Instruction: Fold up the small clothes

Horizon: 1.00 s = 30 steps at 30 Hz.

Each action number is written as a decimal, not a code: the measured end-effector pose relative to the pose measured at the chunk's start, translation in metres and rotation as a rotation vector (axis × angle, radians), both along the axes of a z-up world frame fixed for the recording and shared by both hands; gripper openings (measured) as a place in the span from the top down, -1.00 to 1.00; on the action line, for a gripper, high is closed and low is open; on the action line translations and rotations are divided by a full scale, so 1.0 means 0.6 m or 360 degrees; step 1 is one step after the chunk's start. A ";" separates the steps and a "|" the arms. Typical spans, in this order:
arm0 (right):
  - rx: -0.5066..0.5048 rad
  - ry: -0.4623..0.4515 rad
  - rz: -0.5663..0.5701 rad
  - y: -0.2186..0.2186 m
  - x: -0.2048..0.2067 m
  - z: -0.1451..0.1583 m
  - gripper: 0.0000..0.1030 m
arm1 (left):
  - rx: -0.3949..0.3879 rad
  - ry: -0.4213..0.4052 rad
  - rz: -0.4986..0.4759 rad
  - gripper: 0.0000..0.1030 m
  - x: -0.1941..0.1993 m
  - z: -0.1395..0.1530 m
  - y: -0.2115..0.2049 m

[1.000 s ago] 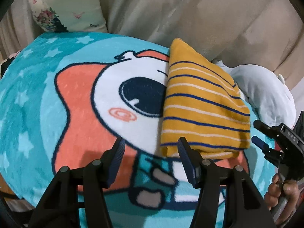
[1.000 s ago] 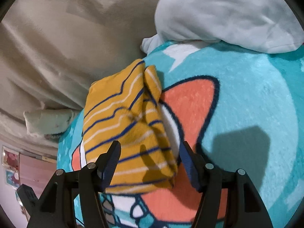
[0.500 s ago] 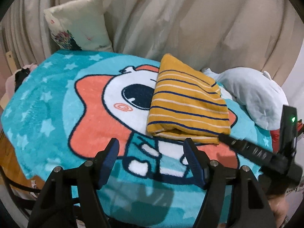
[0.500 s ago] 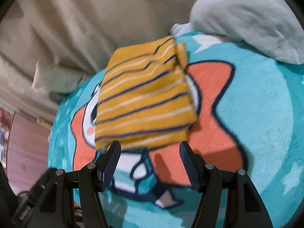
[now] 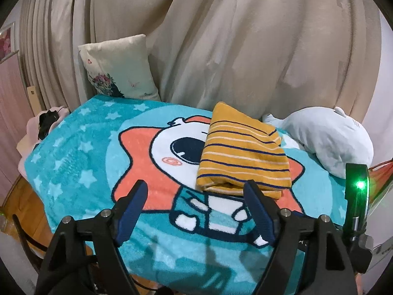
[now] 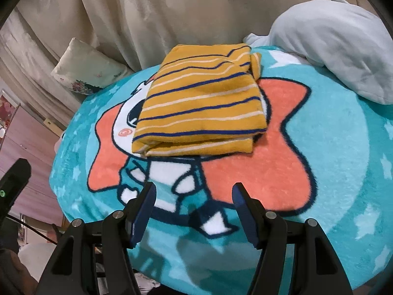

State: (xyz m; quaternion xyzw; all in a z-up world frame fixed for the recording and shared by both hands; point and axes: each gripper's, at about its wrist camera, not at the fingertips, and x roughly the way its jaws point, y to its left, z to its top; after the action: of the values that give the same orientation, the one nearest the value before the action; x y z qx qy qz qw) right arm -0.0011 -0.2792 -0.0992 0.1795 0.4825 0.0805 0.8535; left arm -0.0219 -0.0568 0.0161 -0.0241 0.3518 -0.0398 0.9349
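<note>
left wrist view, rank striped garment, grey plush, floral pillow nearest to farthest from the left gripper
From the left gripper:
1. striped garment, folded, just beyond the fingertips, slightly right.
2. grey plush, far right edge of the blanket.
3. floral pillow, back left against the curtain.

The left wrist camera is looking forward and downward along its own fingers from the near edge of the cartoon blanket [image 5: 81, 162], facing the beige curtain [image 5: 221, 49]. The right wrist camera is sitting closer and looking down more steeply. Both views are sharing the folded striped garment [image 5: 242, 153] [image 6: 199, 103], floral pillow [image 5: 118, 66] and white plush toy [image 5: 326, 137].
</note>
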 end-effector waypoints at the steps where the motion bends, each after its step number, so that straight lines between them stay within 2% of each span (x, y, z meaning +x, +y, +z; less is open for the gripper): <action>1: -0.0011 0.0007 0.0004 0.000 -0.002 -0.002 -0.33 | -0.0001 0.0002 -0.0002 -0.55 -0.001 0.000 -0.002; 13: -0.0233 -0.0066 0.0024 0.012 -0.009 0.008 -0.34 | 0.0019 0.0121 -0.0014 -0.55 0.011 -0.022 -0.020; 30: -0.0329 0.0010 -0.0015 -0.003 -0.003 -0.016 -0.35 | 0.0016 0.0240 -0.0092 -0.55 0.037 -0.060 -0.048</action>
State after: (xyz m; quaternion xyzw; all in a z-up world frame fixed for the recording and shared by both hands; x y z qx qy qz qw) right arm -0.0029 -0.2807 -0.1085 0.0930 0.4900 0.0257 0.8664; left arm 0.0001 -0.0857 -0.0202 -0.0122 0.4220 -0.0632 0.9043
